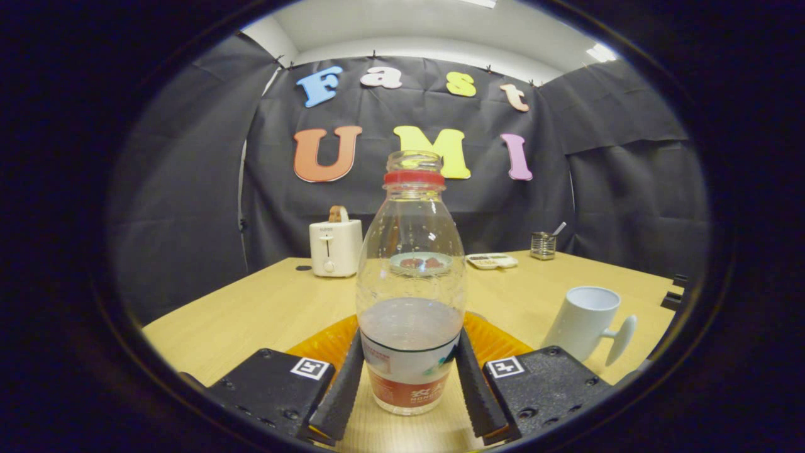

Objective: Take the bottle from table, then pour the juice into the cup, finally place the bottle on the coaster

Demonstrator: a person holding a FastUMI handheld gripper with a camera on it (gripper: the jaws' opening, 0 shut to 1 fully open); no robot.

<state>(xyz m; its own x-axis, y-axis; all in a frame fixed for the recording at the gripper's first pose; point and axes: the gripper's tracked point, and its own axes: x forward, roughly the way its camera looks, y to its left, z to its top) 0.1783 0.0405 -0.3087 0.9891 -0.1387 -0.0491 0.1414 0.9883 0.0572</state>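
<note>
A clear plastic bottle (410, 270) with a red neck ring and no cap stands upright between my fingers. Greyish liquid fills about its lower third. My gripper (411, 343) is shut on it, with the black fingers (343, 384) pressing its labelled lower part from both sides. An orange coaster (503, 343) lies on the table just behind and beneath the bottle; I cannot tell whether the bottle's base rests on anything. A white cup (585, 321) with a handle stands to the right, just beyond my right finger.
On the wooden table (251, 314), a white toaster (335, 247) with a slice in it stands far left. A small plate (420, 262), a tray (492, 260) and a metal holder (543, 245) with a spoon sit at the back.
</note>
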